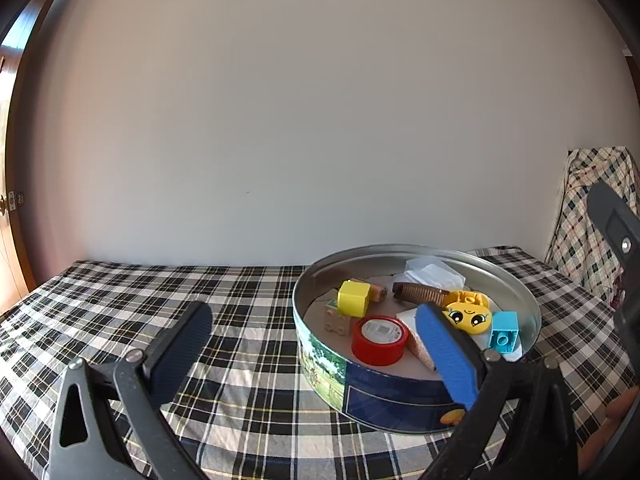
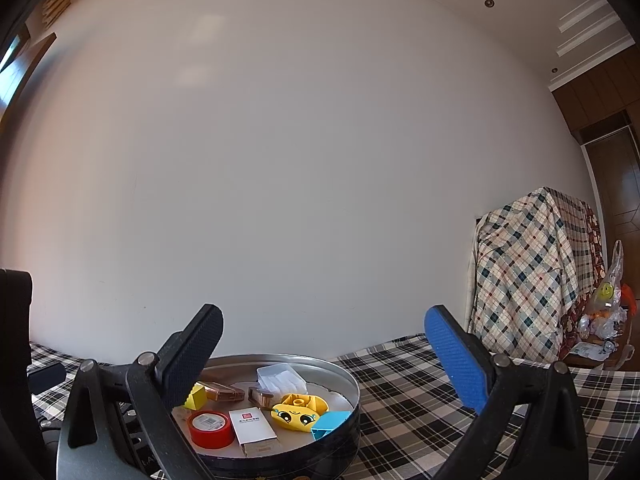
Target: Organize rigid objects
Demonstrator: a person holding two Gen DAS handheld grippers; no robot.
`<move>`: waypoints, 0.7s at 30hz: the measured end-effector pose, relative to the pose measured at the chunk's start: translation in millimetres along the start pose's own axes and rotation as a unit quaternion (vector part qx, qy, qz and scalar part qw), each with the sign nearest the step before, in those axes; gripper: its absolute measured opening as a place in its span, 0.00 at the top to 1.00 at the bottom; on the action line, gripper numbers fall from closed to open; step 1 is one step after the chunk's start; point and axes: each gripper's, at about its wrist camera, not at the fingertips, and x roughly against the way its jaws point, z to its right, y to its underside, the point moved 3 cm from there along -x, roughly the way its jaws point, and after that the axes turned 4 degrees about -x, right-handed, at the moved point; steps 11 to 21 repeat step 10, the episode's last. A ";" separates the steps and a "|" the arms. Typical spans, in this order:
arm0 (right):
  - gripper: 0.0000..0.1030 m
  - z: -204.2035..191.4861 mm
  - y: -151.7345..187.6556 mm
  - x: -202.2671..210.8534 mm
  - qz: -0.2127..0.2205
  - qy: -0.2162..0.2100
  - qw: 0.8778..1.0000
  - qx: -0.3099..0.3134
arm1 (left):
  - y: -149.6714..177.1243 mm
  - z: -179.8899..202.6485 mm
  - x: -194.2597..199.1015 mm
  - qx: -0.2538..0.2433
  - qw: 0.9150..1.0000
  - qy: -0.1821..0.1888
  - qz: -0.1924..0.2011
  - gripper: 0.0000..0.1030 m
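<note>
A round metal tin (image 1: pixel 532 312) (image 2: pixel 352 380) stands on the checked tablecloth and holds the rigid objects. Inside lie a yellow block (image 1: pixel 353 298) (image 2: pixel 197 396), a red tape roll (image 1: pixel 379 340) (image 2: pixel 211 429), a yellow smiling-face toy (image 1: pixel 469 316) (image 2: pixel 298 411), a light blue brick (image 1: pixel 503 332) (image 2: pixel 329 424), a small white box (image 2: pixel 252 426), a brown comb-like piece (image 1: pixel 420 293) and a clear plastic case (image 1: pixel 434 273) (image 2: pixel 281 377). My left gripper (image 1: pixel 320 350) is open and empty, its blue finger in front of the tin's near side. My right gripper (image 2: pixel 324 354) hovers open and empty above the tin.
The checked tablecloth (image 1: pixel 224 300) (image 2: pixel 416 400) covers the table up to a plain white wall. A chair draped in plaid cloth (image 2: pixel 528 276) (image 1: pixel 592 224) stands at the right, with a plastic bag (image 2: pixel 608 304) of items beside it. A wooden door (image 1: pixel 8 240) is at the far left.
</note>
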 end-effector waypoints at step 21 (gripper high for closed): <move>0.00 0.5 2.0 -3.8 -0.006 0.003 1.000 -0.003 | 2.1 1.6 -2.7 -0.004 1.000 0.006 -0.010 0.00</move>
